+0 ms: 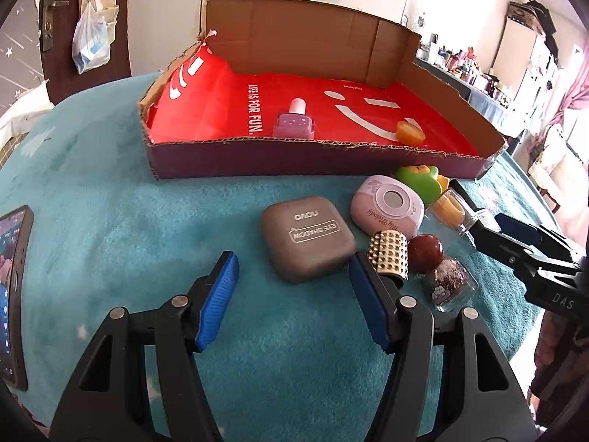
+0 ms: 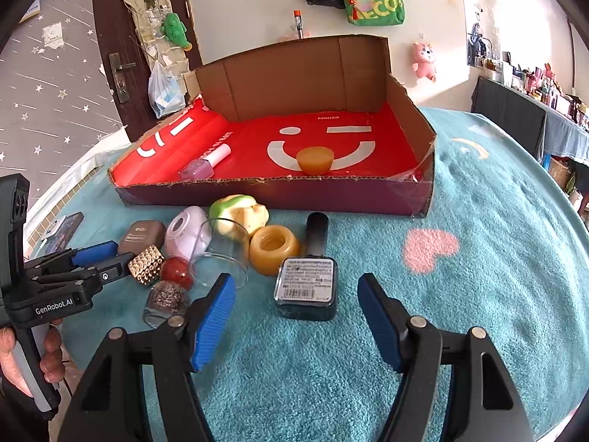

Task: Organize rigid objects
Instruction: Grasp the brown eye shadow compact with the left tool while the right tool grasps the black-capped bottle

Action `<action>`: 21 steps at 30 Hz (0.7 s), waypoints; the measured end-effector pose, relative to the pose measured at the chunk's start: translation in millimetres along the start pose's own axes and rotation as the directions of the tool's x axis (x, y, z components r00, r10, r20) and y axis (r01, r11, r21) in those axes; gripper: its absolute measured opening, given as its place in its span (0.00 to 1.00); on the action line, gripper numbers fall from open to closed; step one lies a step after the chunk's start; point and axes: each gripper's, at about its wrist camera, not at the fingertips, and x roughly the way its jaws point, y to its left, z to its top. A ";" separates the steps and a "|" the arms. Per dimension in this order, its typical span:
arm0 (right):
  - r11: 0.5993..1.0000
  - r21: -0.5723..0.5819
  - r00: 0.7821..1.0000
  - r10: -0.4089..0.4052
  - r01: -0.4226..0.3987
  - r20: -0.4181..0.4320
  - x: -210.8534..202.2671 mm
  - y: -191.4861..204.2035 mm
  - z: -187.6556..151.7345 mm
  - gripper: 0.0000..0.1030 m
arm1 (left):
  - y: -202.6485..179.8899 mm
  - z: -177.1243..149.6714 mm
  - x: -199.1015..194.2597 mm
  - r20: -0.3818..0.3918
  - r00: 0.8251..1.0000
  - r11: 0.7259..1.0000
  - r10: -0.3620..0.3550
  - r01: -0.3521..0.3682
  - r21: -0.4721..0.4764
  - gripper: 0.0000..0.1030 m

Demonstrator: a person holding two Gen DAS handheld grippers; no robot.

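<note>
A cardboard box [image 1: 257, 164] lined in red holds a pink nail-polish bottle [image 1: 294, 125] and an orange cap [image 1: 410, 132]; the box [image 2: 257, 193] shows in the right wrist view too. In front of it lie a grey eye-shadow case [image 1: 307, 237], a pink compact [image 1: 386, 208], a gold studded piece [image 1: 390, 256], a red ball [image 1: 426, 252] and a glitter bottle [image 1: 451, 283]. My left gripper [image 1: 291, 269] is open just before the grey case. My right gripper [image 2: 296, 293] is open around a dark square bottle [image 2: 307, 287], lying with its label up.
A green and yellow toy [image 2: 239, 213], a clear cup [image 2: 221, 254] and an amber ring [image 2: 274, 248] lie near the box. A phone [image 1: 14, 294] lies at the left on the teal plush cover [image 2: 478, 294]. A door and shelves stand behind.
</note>
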 end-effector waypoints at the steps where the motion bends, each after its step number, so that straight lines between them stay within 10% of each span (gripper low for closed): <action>1: 1.000 0.000 1.000 -0.003 0.003 -0.001 1.0 -0.4 0.0 0.70 | -1.3 0.8 1.4 0.000 1.000 1.000 0.004 -0.004 0.001 0.60; 21: 0.997 0.021 0.997 -0.073 0.073 -0.009 11.9 -7.0 1.4 0.65 | -7.4 3.6 7.4 0.017 0.998 0.998 0.058 -0.057 -0.039 0.59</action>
